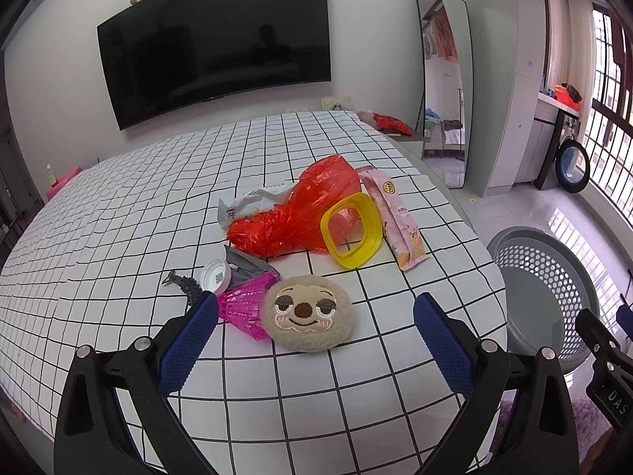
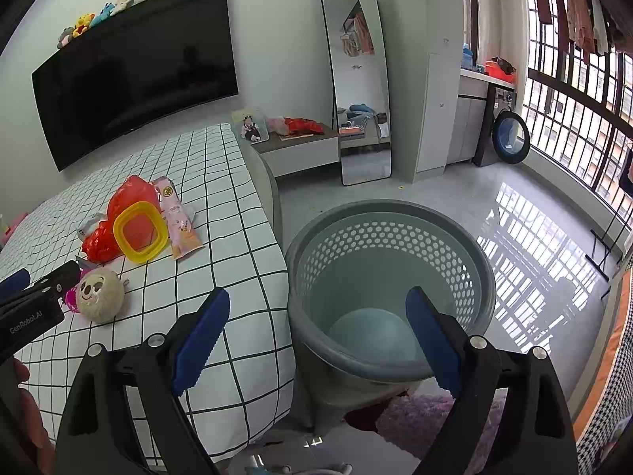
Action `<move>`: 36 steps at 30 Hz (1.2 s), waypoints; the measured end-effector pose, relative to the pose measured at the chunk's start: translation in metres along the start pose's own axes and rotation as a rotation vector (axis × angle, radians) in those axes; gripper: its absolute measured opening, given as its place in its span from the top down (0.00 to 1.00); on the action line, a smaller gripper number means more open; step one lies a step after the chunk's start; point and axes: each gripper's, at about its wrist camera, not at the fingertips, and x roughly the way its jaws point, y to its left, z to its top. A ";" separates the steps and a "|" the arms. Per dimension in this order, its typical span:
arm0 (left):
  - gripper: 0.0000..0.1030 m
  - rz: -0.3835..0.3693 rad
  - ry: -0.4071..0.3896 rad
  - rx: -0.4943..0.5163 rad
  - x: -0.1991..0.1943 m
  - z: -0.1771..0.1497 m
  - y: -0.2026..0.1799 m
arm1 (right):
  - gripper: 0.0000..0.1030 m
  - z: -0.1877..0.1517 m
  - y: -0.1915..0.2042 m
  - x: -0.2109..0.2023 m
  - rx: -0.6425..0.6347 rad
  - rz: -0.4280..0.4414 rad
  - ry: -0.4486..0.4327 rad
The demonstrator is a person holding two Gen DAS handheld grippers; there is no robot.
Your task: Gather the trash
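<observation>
On the checked bed sheet [image 1: 118, 217] lies a pile: a red plastic bag [image 1: 292, 213], a yellow plastic ring [image 1: 352, 229], a pink snack wrapper [image 1: 399, 217], a white wrapper [image 1: 253, 202], a white cap [image 1: 217, 275], a grey scrap [image 1: 247, 265], a pink shuttlecock [image 1: 247, 306] and a beige plush face [image 1: 307, 312]. My left gripper [image 1: 316, 332] is open just in front of the plush, holding nothing. My right gripper [image 2: 316, 336] is open and empty above the grey perforated basket [image 2: 389, 249] that stands on the floor beside the bed.
A black serrated clip [image 1: 186, 283] lies left of the cap. A wall TV [image 1: 213, 39], a standing mirror [image 2: 358, 83], a low cabinet [image 2: 300, 150] and a washing machine [image 2: 510, 138] ring the room. A purple rug [image 2: 419, 415] lies under the basket.
</observation>
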 end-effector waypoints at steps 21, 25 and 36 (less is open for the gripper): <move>0.06 0.001 -0.001 0.003 -0.003 0.000 -0.001 | 0.16 -0.001 0.002 -0.001 -0.003 0.002 0.001; 0.06 0.001 0.000 0.003 -0.003 0.000 -0.001 | 0.16 -0.001 0.003 -0.001 -0.003 0.002 0.003; 0.06 0.002 0.000 0.003 -0.003 -0.001 0.000 | 0.16 -0.001 0.003 -0.001 -0.004 0.004 0.003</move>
